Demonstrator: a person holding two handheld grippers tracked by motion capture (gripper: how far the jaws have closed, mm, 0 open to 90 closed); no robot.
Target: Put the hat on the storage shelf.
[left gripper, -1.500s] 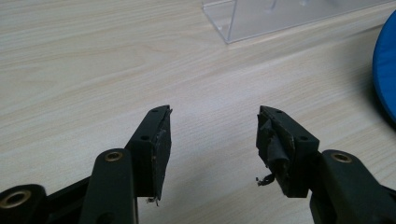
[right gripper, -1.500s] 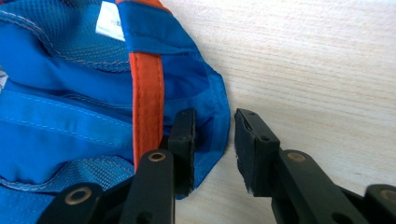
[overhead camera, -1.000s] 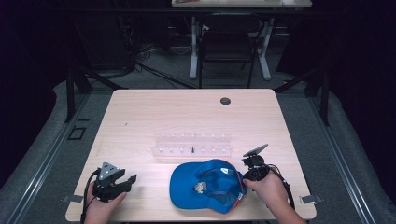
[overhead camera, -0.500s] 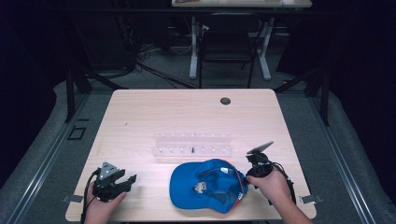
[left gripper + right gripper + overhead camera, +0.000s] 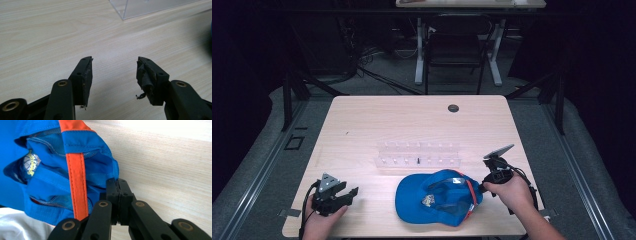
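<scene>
Right now the right tongs (image 5: 117,195) are pinching the blue cap (image 5: 437,197) at its rear edge beside the orange strap (image 5: 76,182), jaws having just closed. It is lying inside-up on the surface (image 5: 362,130), leftward of them, brim pointing left. The left tongs (image 5: 113,75) are gaping empty, well apart.

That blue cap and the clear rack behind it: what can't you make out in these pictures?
- Blue cap: its front emblem is too small in the high view.
- Right gripper: whether any cap fabric is pinched is hidden behind its closed black jaws.
- Clear rack: contents too small in the high view; cut off by the top edge in the left gripper view.
</scene>
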